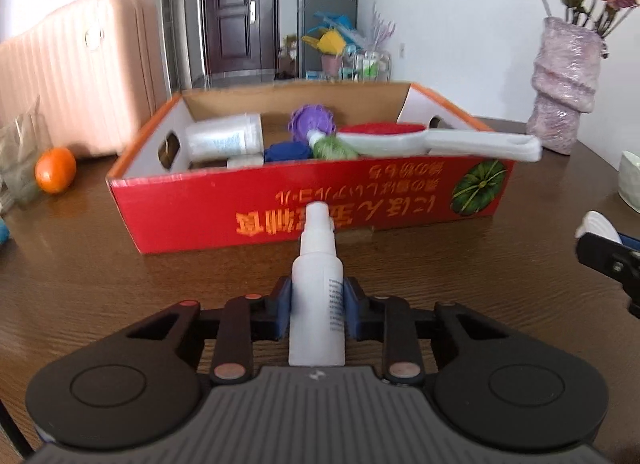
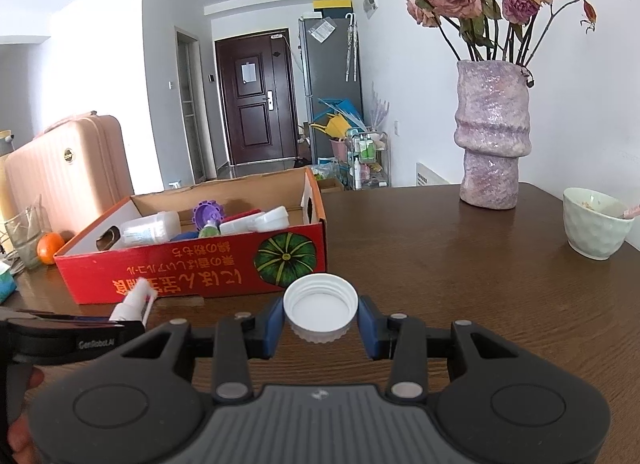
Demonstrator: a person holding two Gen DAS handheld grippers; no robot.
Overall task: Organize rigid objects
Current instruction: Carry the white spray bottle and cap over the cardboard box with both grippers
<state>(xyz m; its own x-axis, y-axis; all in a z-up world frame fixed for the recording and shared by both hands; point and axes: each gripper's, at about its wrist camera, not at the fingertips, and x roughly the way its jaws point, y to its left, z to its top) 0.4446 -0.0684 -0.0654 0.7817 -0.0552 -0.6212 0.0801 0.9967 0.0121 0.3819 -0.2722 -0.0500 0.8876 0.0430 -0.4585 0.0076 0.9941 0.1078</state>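
Two grips loaded: my left gripper [image 1: 317, 306] clamps the spray bottle [image 1: 317, 292] mid-frame, my right gripper [image 2: 321, 322] pinches the white cap [image 2: 320, 308], both aimed at the red box [image 1: 280, 207] above for dropping in.

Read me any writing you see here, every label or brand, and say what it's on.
"GenRoboLAI" as best it reads: left tongs' body.
Red box front: large yellow print, upside down, not readable.
Spray bottle label: too small.
Notice on the door: too small.
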